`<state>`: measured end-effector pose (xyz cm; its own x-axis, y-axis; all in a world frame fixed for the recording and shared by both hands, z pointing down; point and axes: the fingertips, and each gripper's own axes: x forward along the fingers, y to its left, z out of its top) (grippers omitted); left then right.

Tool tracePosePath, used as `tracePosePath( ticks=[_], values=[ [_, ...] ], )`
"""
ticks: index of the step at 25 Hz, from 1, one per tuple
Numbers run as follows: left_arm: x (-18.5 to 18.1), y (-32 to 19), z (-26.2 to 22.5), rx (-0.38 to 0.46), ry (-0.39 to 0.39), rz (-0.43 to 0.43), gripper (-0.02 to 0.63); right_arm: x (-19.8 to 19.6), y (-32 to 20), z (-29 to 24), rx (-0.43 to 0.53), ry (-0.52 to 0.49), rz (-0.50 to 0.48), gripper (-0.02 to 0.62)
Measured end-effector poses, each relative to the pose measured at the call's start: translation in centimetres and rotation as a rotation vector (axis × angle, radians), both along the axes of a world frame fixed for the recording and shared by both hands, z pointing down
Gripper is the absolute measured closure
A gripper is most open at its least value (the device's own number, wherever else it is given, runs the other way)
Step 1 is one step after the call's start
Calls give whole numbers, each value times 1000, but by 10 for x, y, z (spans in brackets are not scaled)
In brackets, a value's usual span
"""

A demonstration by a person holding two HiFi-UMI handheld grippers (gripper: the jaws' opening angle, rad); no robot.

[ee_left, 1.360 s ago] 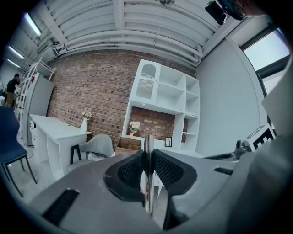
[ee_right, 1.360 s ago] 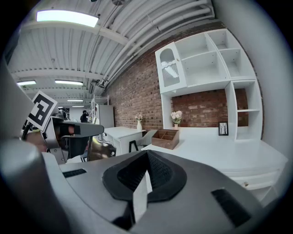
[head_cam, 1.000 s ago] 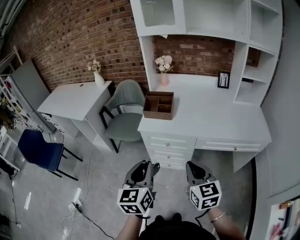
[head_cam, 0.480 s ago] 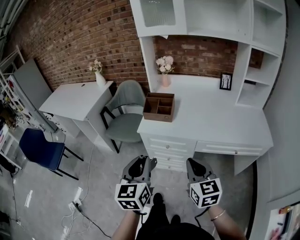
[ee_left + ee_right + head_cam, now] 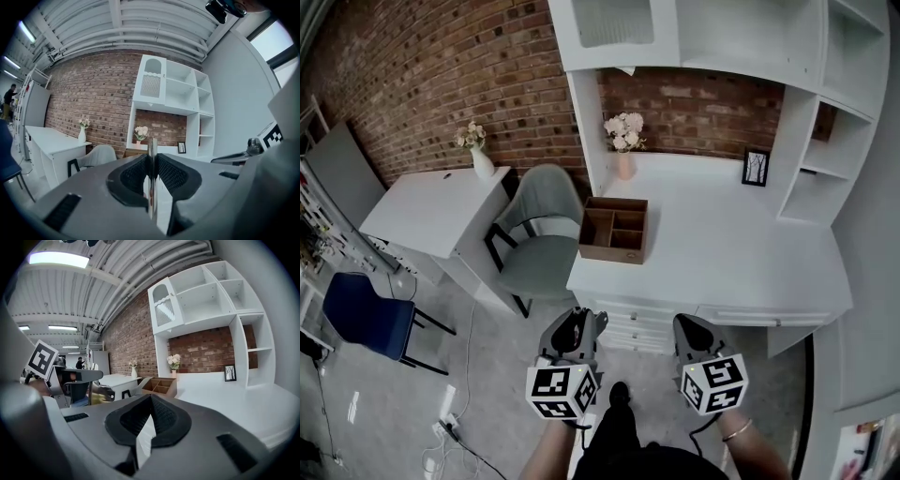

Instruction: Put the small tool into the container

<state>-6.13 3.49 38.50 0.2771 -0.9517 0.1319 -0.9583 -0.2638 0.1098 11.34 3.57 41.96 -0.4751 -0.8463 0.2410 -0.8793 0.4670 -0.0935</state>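
Observation:
A brown wooden container [image 5: 614, 230] with several open compartments stands at the left end of the white desk [image 5: 722, 253]. Both grippers hang low in front of the desk's drawers, well short of the container. My left gripper [image 5: 581, 323] is shut on a small tool, a thin silver metal shaft [image 5: 152, 145] that stands upright between the black pads [image 5: 171, 174]. The container [image 5: 133, 152] shows far ahead past it. My right gripper [image 5: 684, 328] is shut with nothing between its pads [image 5: 161, 420], and the container [image 5: 161, 386] lies ahead to its left.
A grey-green chair [image 5: 539, 234] stands left of the desk, beside a white side table [image 5: 431, 211] with a vase [image 5: 478, 159]. On the desk are a pink flower vase [image 5: 623, 141] and a picture frame [image 5: 756, 167]. A blue chair [image 5: 361, 314] and floor cables [image 5: 450, 427] lie to the left.
The view has come closer to the desk, and a foot shows between the grippers. Both grippers stay low and shut, the left one a little lower in the picture.

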Motion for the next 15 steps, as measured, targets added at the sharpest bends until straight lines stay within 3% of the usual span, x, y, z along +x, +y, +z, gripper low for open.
tracePosePath(
  ticks=[15],
  values=[
    [-61,-183,0,1,17,74,528,-63,-168,0,-20,40,85,592]
  ],
)
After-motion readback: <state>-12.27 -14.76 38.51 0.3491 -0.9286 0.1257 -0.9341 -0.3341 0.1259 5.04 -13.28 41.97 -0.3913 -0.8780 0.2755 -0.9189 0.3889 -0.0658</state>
